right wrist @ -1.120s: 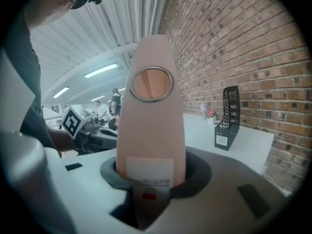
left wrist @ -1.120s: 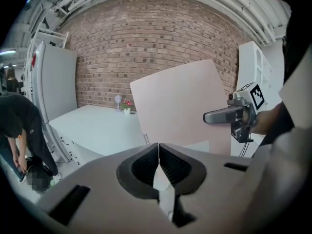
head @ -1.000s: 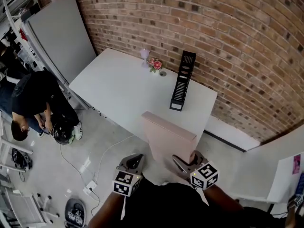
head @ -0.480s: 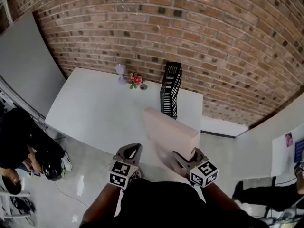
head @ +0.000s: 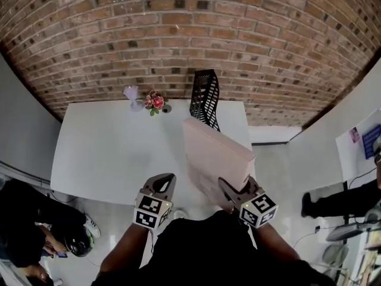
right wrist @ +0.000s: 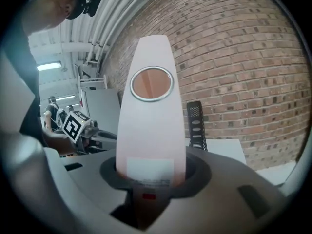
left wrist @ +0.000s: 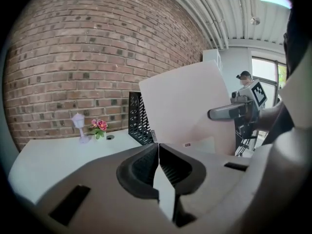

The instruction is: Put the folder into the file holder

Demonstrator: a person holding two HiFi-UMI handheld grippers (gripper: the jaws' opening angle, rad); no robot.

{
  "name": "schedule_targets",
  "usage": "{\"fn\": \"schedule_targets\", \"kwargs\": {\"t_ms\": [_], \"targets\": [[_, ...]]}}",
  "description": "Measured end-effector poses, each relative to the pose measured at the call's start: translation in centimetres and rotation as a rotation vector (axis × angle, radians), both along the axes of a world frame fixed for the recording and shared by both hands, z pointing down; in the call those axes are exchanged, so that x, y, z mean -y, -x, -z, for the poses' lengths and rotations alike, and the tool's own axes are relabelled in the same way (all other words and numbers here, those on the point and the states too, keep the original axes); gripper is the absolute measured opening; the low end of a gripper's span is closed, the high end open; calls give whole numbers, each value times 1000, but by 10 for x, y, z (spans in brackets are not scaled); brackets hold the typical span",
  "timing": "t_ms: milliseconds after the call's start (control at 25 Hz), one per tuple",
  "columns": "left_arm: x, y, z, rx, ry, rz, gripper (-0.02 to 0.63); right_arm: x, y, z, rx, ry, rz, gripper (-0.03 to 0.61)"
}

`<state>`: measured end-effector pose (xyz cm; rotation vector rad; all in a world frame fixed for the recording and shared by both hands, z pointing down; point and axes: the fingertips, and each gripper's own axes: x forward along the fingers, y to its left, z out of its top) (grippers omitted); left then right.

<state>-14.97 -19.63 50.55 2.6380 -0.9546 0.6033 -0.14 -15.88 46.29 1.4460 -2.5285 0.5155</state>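
Observation:
A pale pink box folder stands tilted above the table's near right corner, with my right gripper shut on its lower end. In the right gripper view its spine with a ring hole rises straight out of the jaws. The black mesh file holder stands upright at the back of the white table, beyond the folder and apart from it; it also shows in both gripper views. My left gripper hangs off the table's front edge, shut and holding nothing.
A small pink flower pot and a tiny lilac lamp sit at the table's back edge, left of the file holder. A brick wall runs behind the table. People stand on the floor at lower left and far right.
The view has swung round so the table now lies square ahead and nearer. The folder stays in the right gripper, now over the table's right part. The left gripper stays shut.

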Motion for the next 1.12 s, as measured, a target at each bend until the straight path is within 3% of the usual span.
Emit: {"fn": "schedule_targets", "kwargs": {"t_ms": [320,640,1120], "targets": [[14,8,1,-29,-1,-50,6,22,-12,28,13,-44,-134,161],[28,27,-4,-47,14,16,6,74,-52,68,-3,-159,-259,161],[31,6,-3,-28,7,54,6,164,-100,103,33,-321,-376,161]]}}
